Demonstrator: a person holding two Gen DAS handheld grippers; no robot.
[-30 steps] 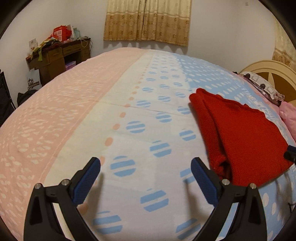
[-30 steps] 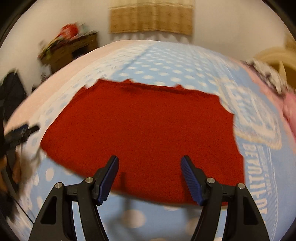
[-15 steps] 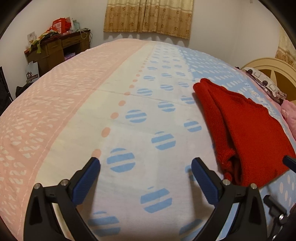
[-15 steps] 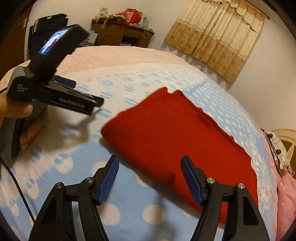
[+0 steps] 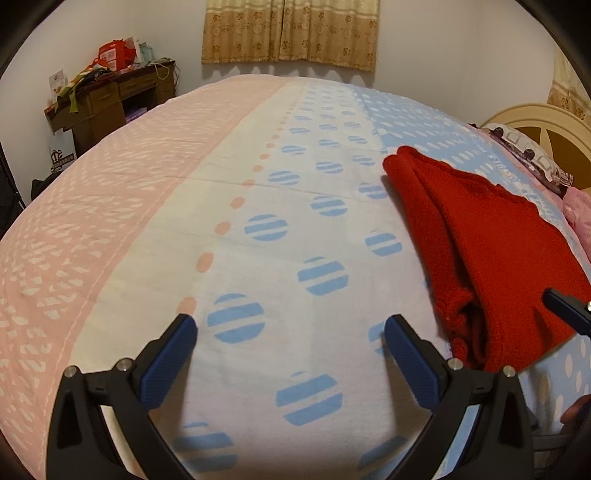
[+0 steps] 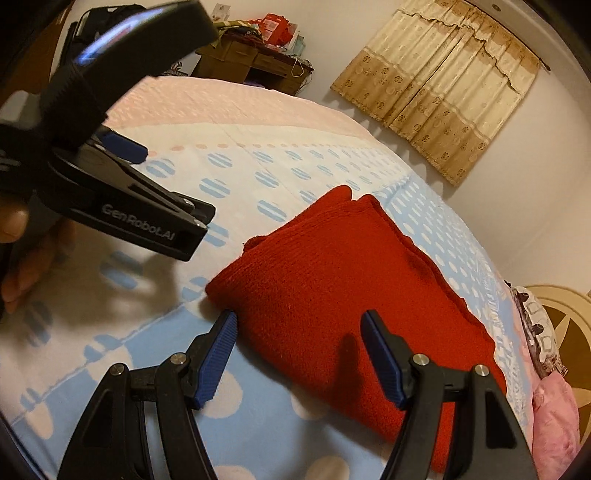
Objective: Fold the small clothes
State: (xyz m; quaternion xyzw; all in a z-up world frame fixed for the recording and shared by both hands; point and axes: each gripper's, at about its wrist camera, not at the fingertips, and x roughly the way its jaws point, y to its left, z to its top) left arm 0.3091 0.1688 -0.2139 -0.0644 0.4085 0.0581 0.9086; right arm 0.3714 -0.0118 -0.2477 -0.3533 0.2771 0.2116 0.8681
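A red knitted garment, folded into a thick rectangle, lies on the patterned bedspread. My right gripper hovers open over its near left corner, with nothing pressed between the blue pads. In the left wrist view the same red garment lies to the right of my left gripper, which is open above bare bedspread. The left gripper, held by a hand, shows in the right wrist view at upper left. One blue fingertip of the right gripper pokes in over the garment's near end.
A cluttered wooden desk stands against the far wall at left, under a curtained window. A cream headboard and pillows sit at the right. A pink cloth lies beside the garment.
My right gripper swung left and rolled, from facing the garment's long edge to standing over its near left corner. The left gripper stayed almost still.
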